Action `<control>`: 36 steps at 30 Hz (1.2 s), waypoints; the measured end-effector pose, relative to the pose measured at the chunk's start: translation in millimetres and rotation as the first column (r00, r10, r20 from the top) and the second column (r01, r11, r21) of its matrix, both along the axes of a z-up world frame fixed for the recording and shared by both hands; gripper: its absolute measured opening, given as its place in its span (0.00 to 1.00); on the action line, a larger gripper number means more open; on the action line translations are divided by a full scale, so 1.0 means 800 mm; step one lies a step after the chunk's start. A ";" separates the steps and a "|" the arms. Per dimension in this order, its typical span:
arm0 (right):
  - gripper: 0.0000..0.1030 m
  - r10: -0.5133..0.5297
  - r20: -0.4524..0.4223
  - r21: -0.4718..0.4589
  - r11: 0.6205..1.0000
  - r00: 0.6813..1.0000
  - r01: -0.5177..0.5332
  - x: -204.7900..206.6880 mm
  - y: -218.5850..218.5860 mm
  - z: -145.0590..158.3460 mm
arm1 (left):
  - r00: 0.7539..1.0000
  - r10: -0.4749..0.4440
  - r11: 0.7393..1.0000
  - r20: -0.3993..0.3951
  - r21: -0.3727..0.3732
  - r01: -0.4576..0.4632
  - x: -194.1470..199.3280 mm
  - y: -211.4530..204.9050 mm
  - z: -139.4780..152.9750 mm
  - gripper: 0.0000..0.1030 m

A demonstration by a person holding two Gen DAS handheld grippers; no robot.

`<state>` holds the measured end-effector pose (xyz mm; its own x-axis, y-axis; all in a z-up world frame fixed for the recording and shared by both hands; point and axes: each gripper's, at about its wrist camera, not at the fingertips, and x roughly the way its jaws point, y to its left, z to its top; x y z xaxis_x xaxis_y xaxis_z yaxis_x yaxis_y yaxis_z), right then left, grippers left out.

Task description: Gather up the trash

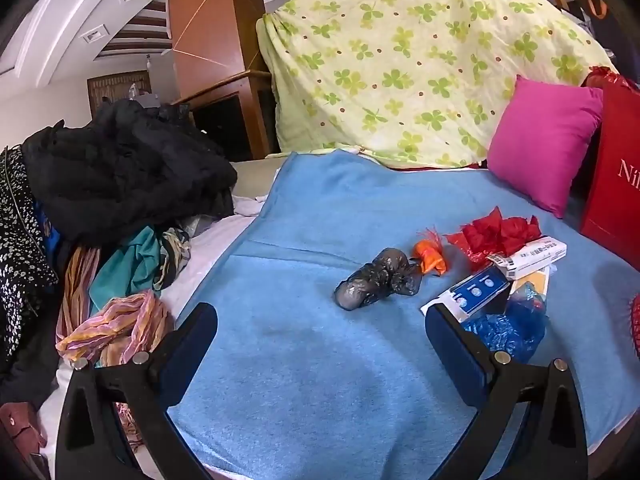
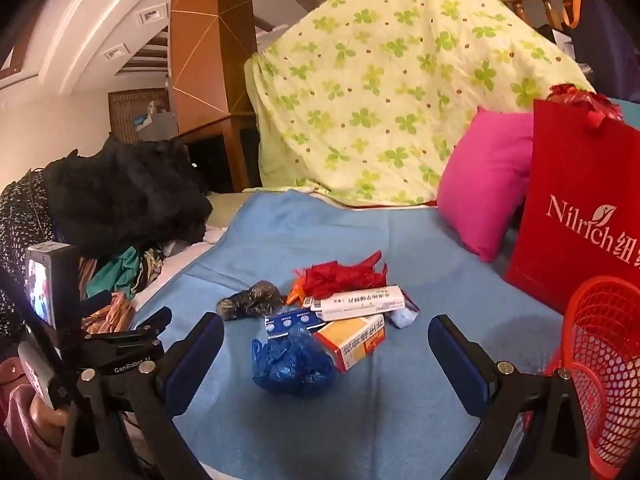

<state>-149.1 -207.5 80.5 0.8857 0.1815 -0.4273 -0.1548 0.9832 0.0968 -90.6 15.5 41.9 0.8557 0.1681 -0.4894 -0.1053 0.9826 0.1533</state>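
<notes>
A pile of trash lies on the blue blanket (image 1: 320, 360): a crumpled grey-black plastic bag (image 1: 376, 278), an orange wrapper (image 1: 430, 258), red crinkled plastic (image 1: 494, 234), a white carton (image 1: 532, 256), a blue-and-white box (image 1: 474, 292) and a blue plastic bag (image 1: 510, 330). My left gripper (image 1: 320, 324) is open, short of the black bag, nothing between its fingers. In the right wrist view my right gripper (image 2: 326, 336) is open, with the blue plastic bag (image 2: 290, 364) and an orange-and-white box (image 2: 354, 340) lying just ahead between its fingers, untouched. The red mesh basket (image 2: 604, 360) stands at the right.
A heap of clothes and scarves (image 1: 120, 200) fills the left side. A pink cushion (image 2: 484, 180) and a red paper bag (image 2: 576, 216) stand at the back right, against a clover-print sheet (image 2: 380, 92). The left gripper's body (image 2: 120, 344) shows at the left of the right wrist view.
</notes>
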 end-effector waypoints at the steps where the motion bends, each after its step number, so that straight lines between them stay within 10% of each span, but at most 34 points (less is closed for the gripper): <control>1: 1.00 -0.002 0.000 -0.004 1.000 1.000 0.002 0.000 0.000 -0.002 | 1.000 -0.003 1.000 0.002 -0.001 0.003 0.000 0.000 0.001 1.00; 36: 1.00 -0.005 0.001 -0.016 1.000 1.000 0.005 0.003 0.007 -0.004 | 0.999 -0.026 1.000 0.030 -0.007 0.026 -0.007 -0.005 0.005 1.00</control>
<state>-146.7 -201.6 77.6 0.8868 0.1699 -0.4297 -0.1497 0.9854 0.0807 -96.3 11.2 46.3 0.8742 0.1417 -0.4644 -0.0839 0.9862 0.1429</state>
